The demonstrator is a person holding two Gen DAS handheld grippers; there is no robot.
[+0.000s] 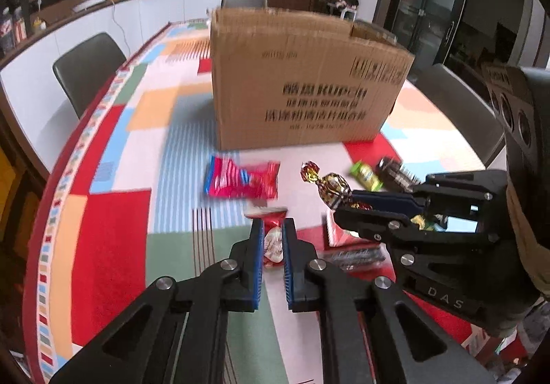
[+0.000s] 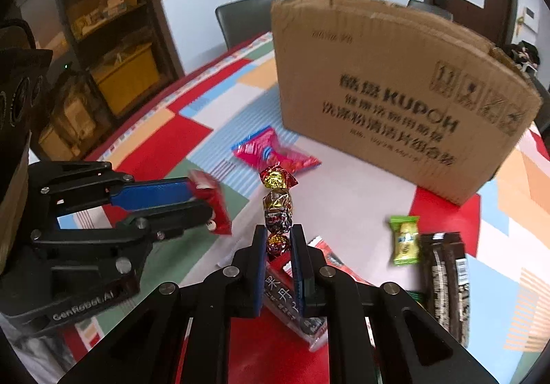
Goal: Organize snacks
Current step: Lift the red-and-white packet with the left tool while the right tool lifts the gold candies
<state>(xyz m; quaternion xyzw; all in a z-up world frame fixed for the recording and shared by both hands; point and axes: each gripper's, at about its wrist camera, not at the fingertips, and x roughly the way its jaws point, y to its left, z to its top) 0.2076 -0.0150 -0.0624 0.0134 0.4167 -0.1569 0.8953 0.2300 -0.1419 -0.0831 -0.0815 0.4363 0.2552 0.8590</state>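
Observation:
My left gripper (image 1: 273,239) is shut on a small red-wrapped snack (image 1: 273,244) and holds it above the table; it also shows in the right wrist view (image 2: 211,208). My right gripper (image 2: 279,239) is shut on the lower end of a gold and dark foil-wrapped candy (image 2: 277,205), which sticks up past the fingers; the candy also shows in the left wrist view (image 1: 330,186). An open cardboard box (image 1: 306,81) stands on the table behind both grippers. A pink-red snack packet (image 1: 242,179) lies in front of the box.
A green candy (image 2: 405,239) and a dark biscuit pack (image 2: 447,281) lie at the right on the patchwork tablecloth (image 1: 113,212). A red flat packet (image 2: 292,301) lies under my right gripper. Chairs (image 1: 86,69) stand around the table.

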